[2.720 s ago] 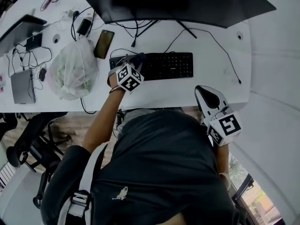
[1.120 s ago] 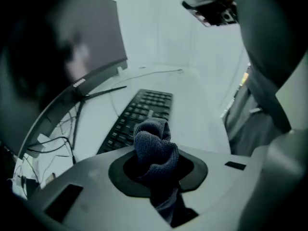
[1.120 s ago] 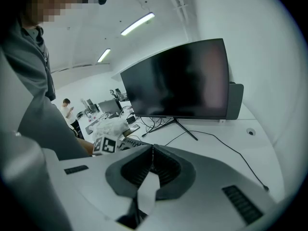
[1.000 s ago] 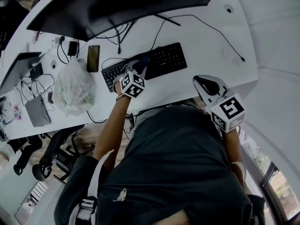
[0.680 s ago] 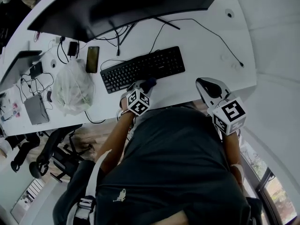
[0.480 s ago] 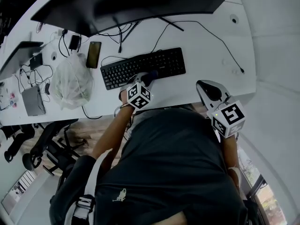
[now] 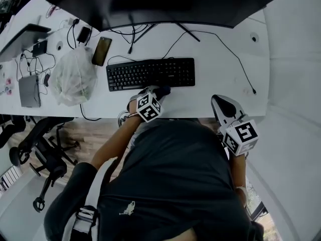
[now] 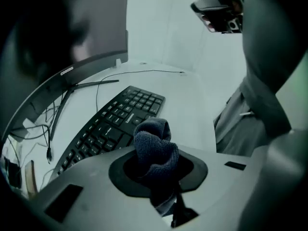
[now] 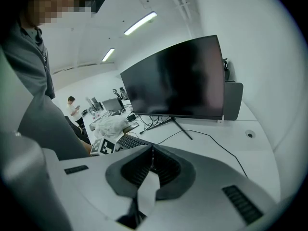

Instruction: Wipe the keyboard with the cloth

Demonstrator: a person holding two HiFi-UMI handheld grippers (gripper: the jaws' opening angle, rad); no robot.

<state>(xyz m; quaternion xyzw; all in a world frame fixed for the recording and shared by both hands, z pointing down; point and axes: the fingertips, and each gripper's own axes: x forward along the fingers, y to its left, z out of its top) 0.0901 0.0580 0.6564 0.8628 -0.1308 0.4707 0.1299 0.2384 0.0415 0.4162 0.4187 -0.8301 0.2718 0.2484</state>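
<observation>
White desk [image 7: 220, 59] under the head camera, curved monitor [image 7: 165, 4] across the top, and the black keyboard [image 7: 150, 73] lies square in front of it, its cable running off behind. Over on the left side: a phone [image 7: 101, 50] face up, a crumpled plastic bag [image 7: 72, 77] just beside it, and an office chair [image 7: 42, 154] on the floor below the desk edge.

Now the left gripper [image 7: 156, 93]: it sits just off the keyboard's near edge, over the bare strip of desk, pointing steeply down. Its jaws are pinched tight on the cloth [image 8: 153, 146], a dark knitted wad that bulges up out of the jaw mouth and blocks a good part of that gripper's own view. The keys lie just beyond the wad, apart from it (whether the cloth's underside touches the desk, no view settles).

And the right gripper [image 9: 152, 153] hangs at the desk's near right edge, well apart from the keyboard, angled down toward the monitor's stand. Its ridged jaws meet at the tips with nothing between them.

A thin black cable [image 7: 235, 59] snakes across the desk's right half.
</observation>
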